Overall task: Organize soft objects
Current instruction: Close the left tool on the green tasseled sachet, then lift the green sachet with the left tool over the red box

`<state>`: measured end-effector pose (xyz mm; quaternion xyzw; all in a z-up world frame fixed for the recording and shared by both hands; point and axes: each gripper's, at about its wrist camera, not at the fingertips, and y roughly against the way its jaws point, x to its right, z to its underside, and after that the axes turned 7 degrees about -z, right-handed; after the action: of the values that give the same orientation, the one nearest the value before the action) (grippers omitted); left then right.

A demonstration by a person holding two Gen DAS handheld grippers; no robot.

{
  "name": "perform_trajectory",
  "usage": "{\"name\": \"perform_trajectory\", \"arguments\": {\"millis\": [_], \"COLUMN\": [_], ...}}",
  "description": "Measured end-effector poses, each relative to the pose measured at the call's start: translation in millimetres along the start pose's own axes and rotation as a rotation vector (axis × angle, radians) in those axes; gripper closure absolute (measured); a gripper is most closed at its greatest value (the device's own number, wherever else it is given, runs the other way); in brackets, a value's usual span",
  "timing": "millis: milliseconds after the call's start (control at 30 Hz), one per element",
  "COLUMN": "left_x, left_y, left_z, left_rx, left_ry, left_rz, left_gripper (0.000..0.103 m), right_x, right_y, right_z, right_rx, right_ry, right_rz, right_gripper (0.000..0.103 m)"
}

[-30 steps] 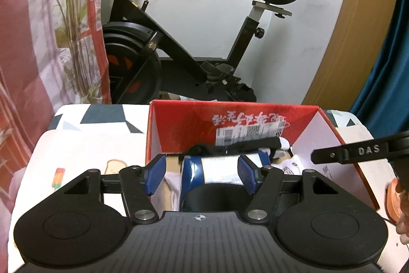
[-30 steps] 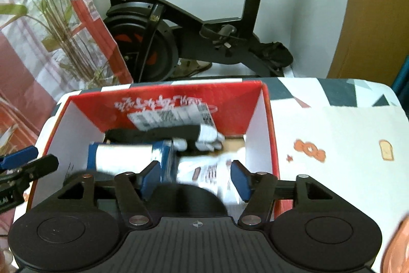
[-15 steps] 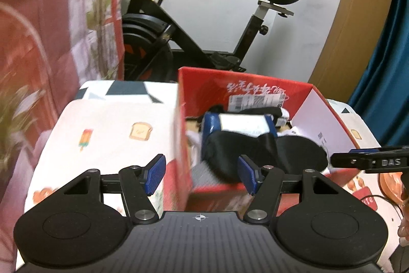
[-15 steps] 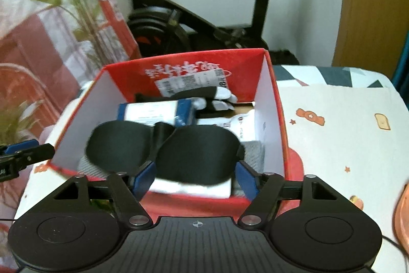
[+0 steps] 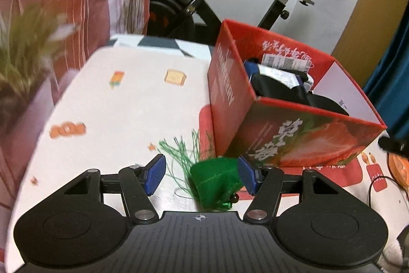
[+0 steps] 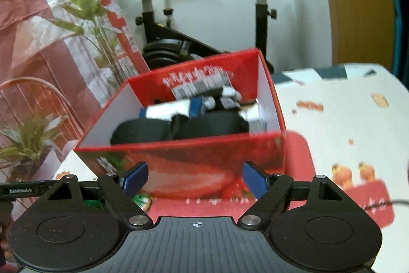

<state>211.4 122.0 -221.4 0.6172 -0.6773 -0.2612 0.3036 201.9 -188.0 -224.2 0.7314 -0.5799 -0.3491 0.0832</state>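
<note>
Moving off the filled box toward the next soft piece

Left gripper point(image 5: 200, 177) spreading around green fringed fabric pouch point(image 5: 217, 182) on the table, now pulled back from red strawberry-print cardboard box point(image 5: 301, 142) holding black padded eye mask point(image 6: 179, 129); right gripper point(image 6: 195, 179) opening, empty, having released the mask.

I pulled both grippers back out of the red box point(image 5: 294, 134), dropped the black eye mask point(image 6: 179, 129) inside, right jaws opening empty, left gripper point(image 5: 202, 177) now straddling a green tasselled pouch point(image 5: 217, 181).
</note>
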Motion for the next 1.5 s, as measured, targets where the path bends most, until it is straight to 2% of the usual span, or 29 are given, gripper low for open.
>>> {"name": "perform_trajectory", "arguments": {"millis": [167, 300, 400, 667, 900, 1067, 1300, 1500], "left_x": [-2, -12, -12, 31, 80, 105, 109, 112], "left_y": [-26, -44, -51, -58, -74, -80, -81, -79], "left_z": [10, 19, 26, 33, 38, 38, 40, 40], "left_rx": [-0.004, -0.029, -0.042, -0.085, -0.114, -0.129, -0.14, -0.148], "left_ry": [0.064, 0.177, 0.217, 0.135, 0.105, 0.091, 0.084, 0.076], "left_rz": [0.015, 0.092, 0.175, 0.301, 0.378, 0.398, 0.411, 0.408], "left_gripper": [0.038, 0.04, 0.05, 0.051, 0.051, 0.051, 0.051, 0.052], "right_x": [7, 6, 8, 8, 8, 7, -6, -22], "right_y": [-13, -19, -23, -35, -36, -34, -43, -53], "right_z": [26, 40, 45, 54, 64, 67, 71, 72], "right_rx": [-0.043, -0.064, -0.077, -0.115, -0.148, -0.156, -0.183, -0.201], "right_ry": [-0.013, 0.006, 0.01, 0.02, 0.014, 0.039, 0.102, 0.173], "right_rz": [0.011, 0.009, 0.01, -0.012, -0.036, -0.041, -0.069, -0.098], "right_gripper": [0.026, 0.027, 0.027, 0.03, 0.03, 0.03, 0.031, 0.036]}}
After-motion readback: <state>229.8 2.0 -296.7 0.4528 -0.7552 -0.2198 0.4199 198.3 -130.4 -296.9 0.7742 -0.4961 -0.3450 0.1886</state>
